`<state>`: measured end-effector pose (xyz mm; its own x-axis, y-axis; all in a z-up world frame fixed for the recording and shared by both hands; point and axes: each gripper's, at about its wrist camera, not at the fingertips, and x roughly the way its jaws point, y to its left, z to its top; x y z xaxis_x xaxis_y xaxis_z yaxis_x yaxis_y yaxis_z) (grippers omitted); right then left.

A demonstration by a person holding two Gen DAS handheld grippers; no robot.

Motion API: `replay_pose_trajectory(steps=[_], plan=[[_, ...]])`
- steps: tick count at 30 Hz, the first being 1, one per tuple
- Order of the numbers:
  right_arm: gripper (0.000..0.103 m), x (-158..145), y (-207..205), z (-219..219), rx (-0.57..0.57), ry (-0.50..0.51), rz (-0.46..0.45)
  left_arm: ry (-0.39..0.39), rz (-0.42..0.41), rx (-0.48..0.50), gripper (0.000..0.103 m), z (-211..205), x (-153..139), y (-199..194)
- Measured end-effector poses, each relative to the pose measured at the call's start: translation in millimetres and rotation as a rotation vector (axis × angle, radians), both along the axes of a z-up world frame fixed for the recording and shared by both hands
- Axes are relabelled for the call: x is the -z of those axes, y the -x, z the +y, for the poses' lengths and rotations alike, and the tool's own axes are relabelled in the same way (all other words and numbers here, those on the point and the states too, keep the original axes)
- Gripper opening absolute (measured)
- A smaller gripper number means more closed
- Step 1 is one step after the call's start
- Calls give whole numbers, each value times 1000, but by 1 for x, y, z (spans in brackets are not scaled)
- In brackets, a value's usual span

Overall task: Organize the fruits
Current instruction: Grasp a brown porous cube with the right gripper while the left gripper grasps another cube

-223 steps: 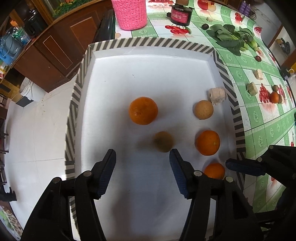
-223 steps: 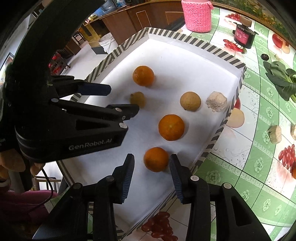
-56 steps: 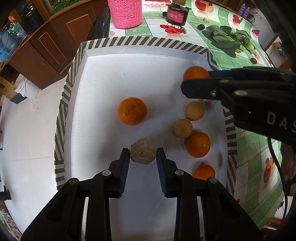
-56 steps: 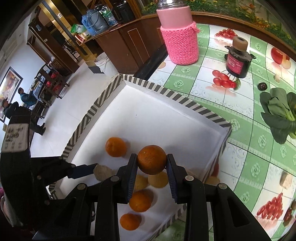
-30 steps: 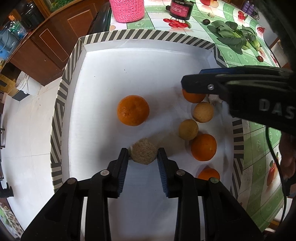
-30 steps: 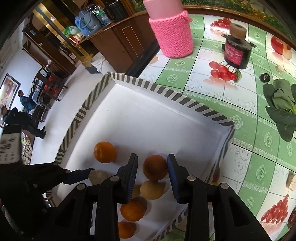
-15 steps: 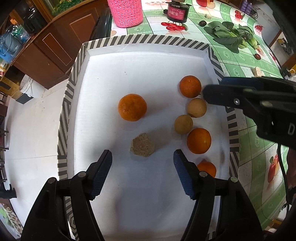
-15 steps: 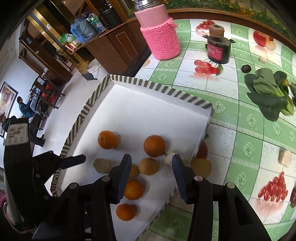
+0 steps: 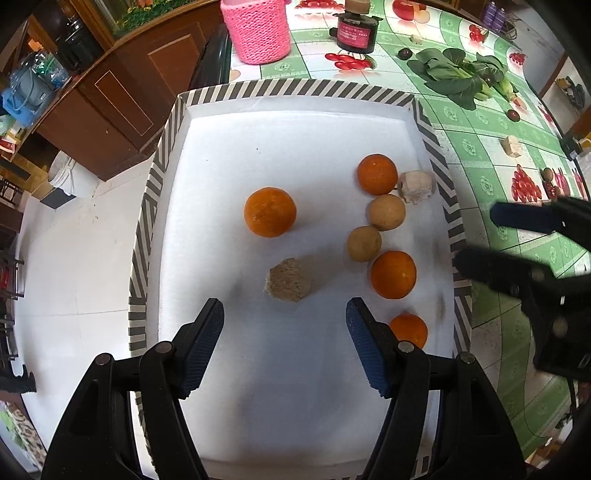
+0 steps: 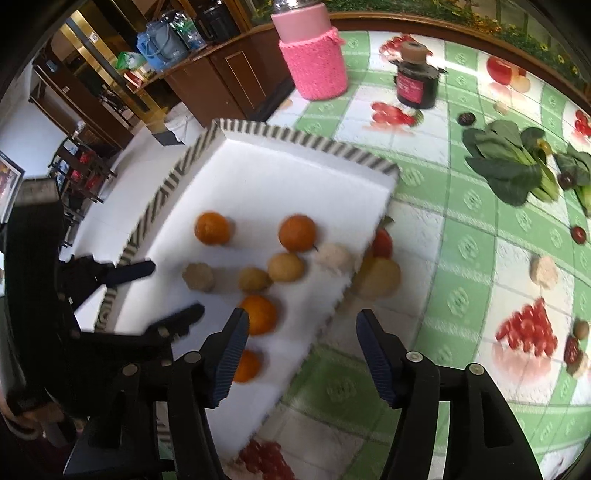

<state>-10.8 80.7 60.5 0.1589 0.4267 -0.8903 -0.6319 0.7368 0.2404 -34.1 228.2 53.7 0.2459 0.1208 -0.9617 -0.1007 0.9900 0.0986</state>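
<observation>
So the worktop [image 9: 491,122] has that green-and-white fruit-print cloth, and the big white tray [image 9: 295,92] with the striped rim sits on its left part. Far behind it there's a jar in a pink knitted sleeve [image 9: 260,29]. The left gripper [image 9: 284,341] hangs over the near end of the tray, jaws wide apart with nothing in them. The right gripper [image 10: 301,360] is over the tray's right rim, its jaws have just been opening and they're empty too. Inside the tray: one orange [image 9: 269,211] alone mid-tray, three more oranges and two tan round fruits in a line down the right side, and a rough brown lump [image 9: 289,280] just beyond the left jaws.
</observation>
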Motion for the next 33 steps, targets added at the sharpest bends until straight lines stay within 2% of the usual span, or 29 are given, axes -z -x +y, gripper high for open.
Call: replay_pose_trajectory(steps=[7, 12, 14, 19, 26, 33], plan=[[66, 14, 11, -29, 24, 67, 32, 14, -9, 28, 68, -17, -4, -4], [67, 25, 18, -55, 49, 108, 55, 25, -23, 67, 68, -40, -9, -8], [72, 27, 20, -67, 67, 118, 66, 31, -23, 88, 68, -51, -10, -11], [72, 33, 20, -103, 125, 139, 79, 53, -21, 135, 68, -79, -9, -18], [72, 38, 2, -178, 273, 138, 62, 98, -9, 208, 68, -123, -5, -37], [70, 35, -34, -251, 441, 121, 6, 103, -18, 258, 68, -159, -4, -60]])
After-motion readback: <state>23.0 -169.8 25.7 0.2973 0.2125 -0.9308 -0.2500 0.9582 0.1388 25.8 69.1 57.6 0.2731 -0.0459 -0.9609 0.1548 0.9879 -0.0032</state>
